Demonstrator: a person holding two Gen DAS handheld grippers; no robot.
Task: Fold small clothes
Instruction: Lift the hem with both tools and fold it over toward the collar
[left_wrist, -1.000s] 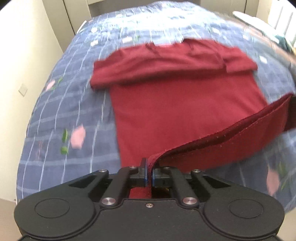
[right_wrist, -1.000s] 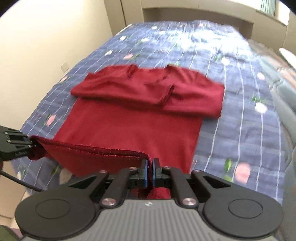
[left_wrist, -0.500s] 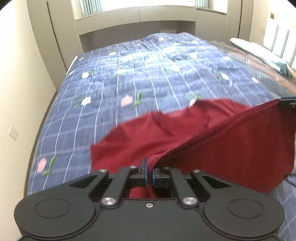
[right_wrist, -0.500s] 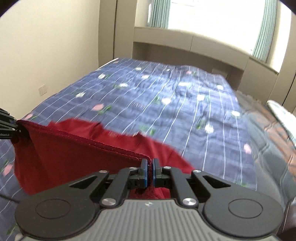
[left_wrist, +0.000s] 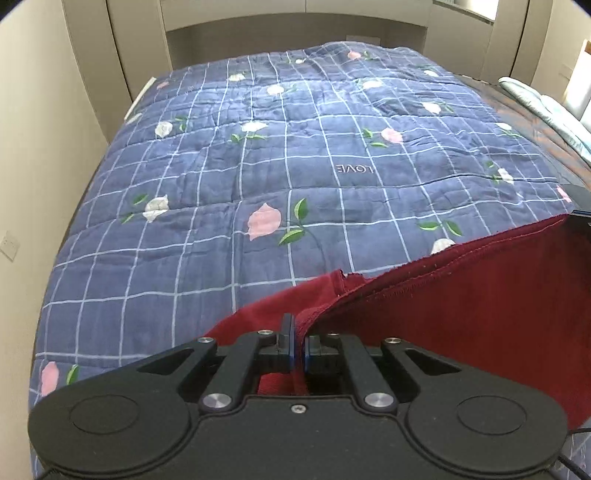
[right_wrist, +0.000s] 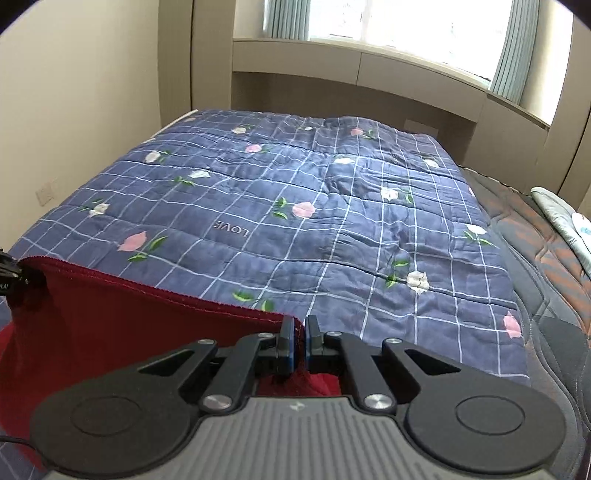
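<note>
1. Lettering first, in your left wrist view: the word "LOVE" (left_wrist: 353, 168) is printed on the blue checked quilt (left_wrist: 221, 184) and reads upside down from where you stand.
2. Same view: your left gripper (left_wrist: 298, 338) has its jaws nearly together, pinching a corner of the dark red garment (left_wrist: 480, 314). The hemmed edge (left_wrist: 443, 260) runs taut from that pinch up and to the right, to the other gripper's tip at the frame's right border. Below the raised hem, more red cloth lies on the quilt with its neckline (left_wrist: 341, 275) just showing.
3. Right wrist view: "LOVE" (right_wrist: 232, 229) is again upside down; white marks on the black body at the left edge are too small to read.
4. Same view: your right gripper (right_wrist: 299, 338) is pinched on the garment's (right_wrist: 129, 332) other hem corner, jaws almost closed. The hem (right_wrist: 166, 293) stretches leftward across the near quilt (right_wrist: 369, 240), and the cloth hangs below it.
</note>
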